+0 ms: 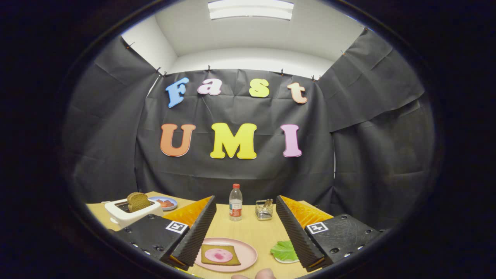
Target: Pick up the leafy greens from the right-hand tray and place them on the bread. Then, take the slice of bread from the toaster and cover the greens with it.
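Overhead, the gripper (245, 224) hangs spread wide, grasping nothing. Between its fingers lies a pink plate (248, 248) with bread (220, 254); the greens (284, 250) rest by the right finger. Beyond stand a bottle (235, 202), a wire holder (264, 209) and, leftward, the toaster (133, 212) with its slice (138, 201).

We see the leafy greens (285, 250), a flat, veined green leaf, lying on a small white tray (287, 260) just right of the pink plate (248, 250). On that plate lies a square slice of brown bread (207, 252), flat, topped with a round pink slice of meat (218, 255). Well to the left of the plate and farther back stands a white toaster (133, 216), and a slice of brown bread (138, 201) sticks up from its slot, upright and slightly tilted.
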{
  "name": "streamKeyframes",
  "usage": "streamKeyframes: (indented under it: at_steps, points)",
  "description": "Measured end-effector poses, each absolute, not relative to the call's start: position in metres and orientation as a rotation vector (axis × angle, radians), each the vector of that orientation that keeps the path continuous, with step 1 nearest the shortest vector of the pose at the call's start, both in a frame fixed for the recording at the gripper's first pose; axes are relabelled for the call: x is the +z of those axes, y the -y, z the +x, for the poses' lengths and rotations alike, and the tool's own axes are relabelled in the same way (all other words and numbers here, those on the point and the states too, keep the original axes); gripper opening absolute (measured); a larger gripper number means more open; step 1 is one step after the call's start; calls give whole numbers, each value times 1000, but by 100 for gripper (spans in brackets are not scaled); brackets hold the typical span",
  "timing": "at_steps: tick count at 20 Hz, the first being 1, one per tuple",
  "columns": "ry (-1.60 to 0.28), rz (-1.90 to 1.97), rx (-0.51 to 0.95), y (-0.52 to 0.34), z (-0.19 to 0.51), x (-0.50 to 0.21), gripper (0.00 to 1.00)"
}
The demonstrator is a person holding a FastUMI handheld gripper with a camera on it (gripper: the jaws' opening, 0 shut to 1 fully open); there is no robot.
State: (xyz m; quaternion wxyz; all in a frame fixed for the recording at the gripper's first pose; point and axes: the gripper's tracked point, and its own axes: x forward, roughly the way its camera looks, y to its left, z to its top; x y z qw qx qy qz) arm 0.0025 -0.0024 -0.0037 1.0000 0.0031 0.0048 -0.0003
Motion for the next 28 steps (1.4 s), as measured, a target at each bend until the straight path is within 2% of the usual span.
streamKeyframes:
  at_steps: [5,11,19,23,28]
  points:
    - [-29,22,-5,18,6,-8,95]
    - [-61,31,-50,91,14,-22,95]
    - [-353,129,-70,186,35,-121,95]
    - [-542,265,-49,208,53,-176,96]
    - [-684,423,-60,216,68,-226,96]
